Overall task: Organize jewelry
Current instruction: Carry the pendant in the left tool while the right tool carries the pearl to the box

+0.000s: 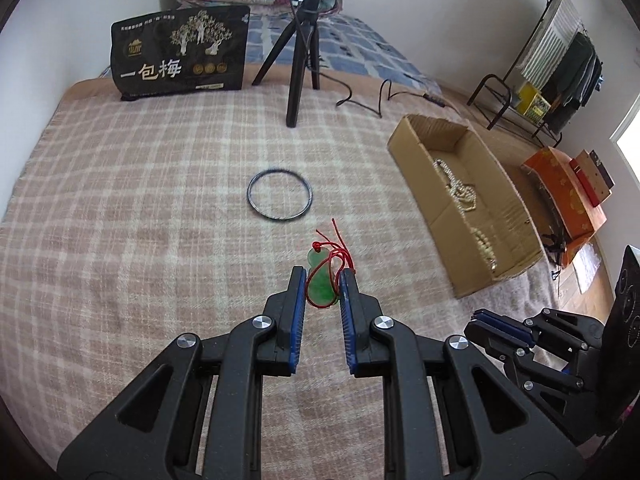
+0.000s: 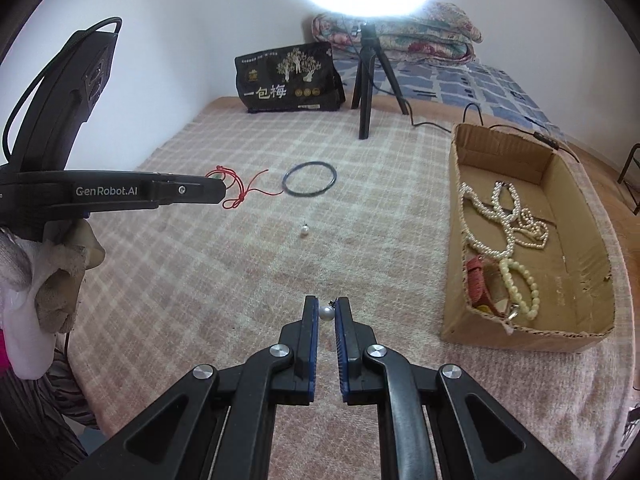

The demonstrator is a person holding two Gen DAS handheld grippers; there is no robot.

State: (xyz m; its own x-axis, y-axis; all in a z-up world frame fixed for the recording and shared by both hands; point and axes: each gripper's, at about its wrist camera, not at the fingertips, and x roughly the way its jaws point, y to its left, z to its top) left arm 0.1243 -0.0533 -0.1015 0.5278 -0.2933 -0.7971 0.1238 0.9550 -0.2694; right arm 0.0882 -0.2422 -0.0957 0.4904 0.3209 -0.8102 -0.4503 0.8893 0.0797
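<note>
My left gripper [image 1: 322,276] is shut on a green jade pendant [image 1: 319,280] with a red cord [image 1: 340,254]; its cord also shows in the right wrist view [image 2: 240,190]. My right gripper [image 2: 326,304] is shut on a pearl earring [image 2: 326,313]. A second pearl earring [image 2: 305,231] lies on the checked blanket. A dark bangle [image 1: 279,196] lies flat beyond the left gripper, also in the right wrist view [image 2: 310,180]. A cardboard box [image 2: 456,240] to the right holds pearl necklaces [image 2: 500,220], a bead bracelet [image 2: 520,284] and a red item [image 2: 478,280].
A black tripod [image 1: 298,60] with a ring light and a cable [image 1: 380,96] stands at the back. A black printed bag [image 1: 180,52] stands beside it. Folded quilts [image 2: 400,32] lie behind. An orange box [image 1: 568,200] and a rack [image 1: 540,72] stand at right.
</note>
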